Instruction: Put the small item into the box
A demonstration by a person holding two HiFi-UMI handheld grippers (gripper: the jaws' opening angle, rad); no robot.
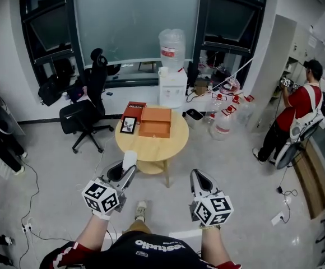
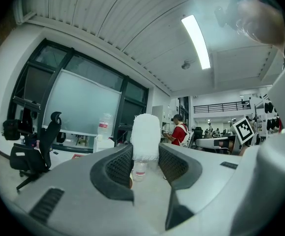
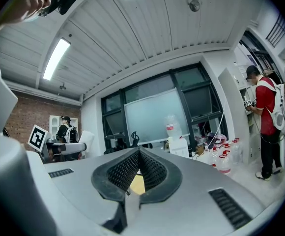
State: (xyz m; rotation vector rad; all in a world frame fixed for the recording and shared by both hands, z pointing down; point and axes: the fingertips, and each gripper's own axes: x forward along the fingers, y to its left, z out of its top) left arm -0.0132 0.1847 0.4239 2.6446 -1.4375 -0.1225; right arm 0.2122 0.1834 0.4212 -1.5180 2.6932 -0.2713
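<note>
The left tongs (image 1: 125,170) grip the small white item (image 1: 129,160) between their pads, its top standing up past the tips. The right tongs (image 1: 199,176) are closed on nothing, tips together. Both point level toward the round tabletop (image 1: 176,145), which lies well ahead of them.

The step in hand looks like the carry to the box (image 1: 154,122). To do it well, hold the grip steady so that the item does not tip. Bring it over the middle of the box, not its edge, and lower it before the tongs let go. If the box has a lid down, the free right tongs would have to lift it first. From here I cannot tell whether the box is open.

The box sits near the middle of the tabletop, and nothing shows inside it. A red book (image 1: 133,110) and a small frame (image 1: 128,125) lie just beside it on the left.
</note>
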